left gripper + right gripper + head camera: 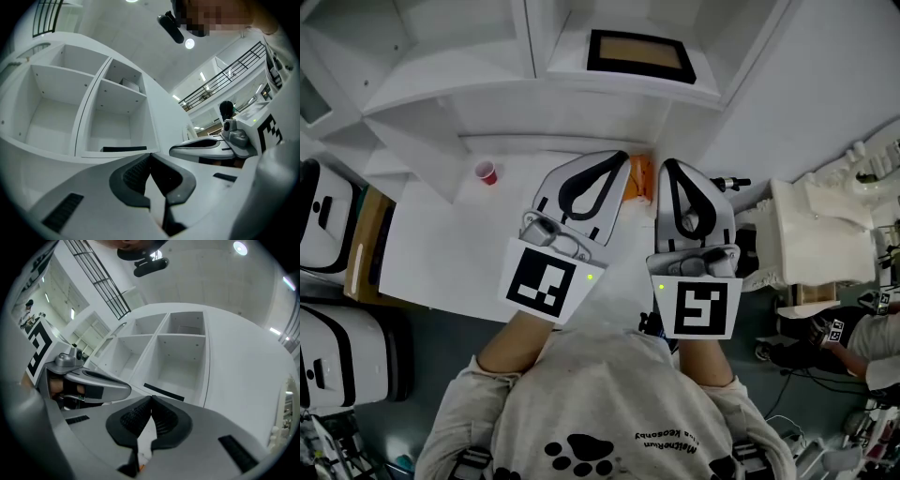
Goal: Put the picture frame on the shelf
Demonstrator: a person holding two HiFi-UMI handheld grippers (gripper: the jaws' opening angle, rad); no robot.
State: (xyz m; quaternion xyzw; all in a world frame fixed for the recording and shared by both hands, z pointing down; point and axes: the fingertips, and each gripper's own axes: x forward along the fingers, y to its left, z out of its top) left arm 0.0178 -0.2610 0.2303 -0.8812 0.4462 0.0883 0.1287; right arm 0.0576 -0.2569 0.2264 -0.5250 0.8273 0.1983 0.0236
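picture frame [639, 54] lay flat in shelf [581, 91], placing looked done. left tongs [617, 159], right tongs [668, 166] both closed, empty. next: just clear away.

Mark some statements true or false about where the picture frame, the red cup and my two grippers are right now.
1. The picture frame lies flat in a compartment of the shelf. True.
2. The left gripper grips the frame. False: it is shut on nothing, short of the shelf.
3. A red cup stands on the white table. True.
4. The right gripper is wide open. False: it is shut and empty.
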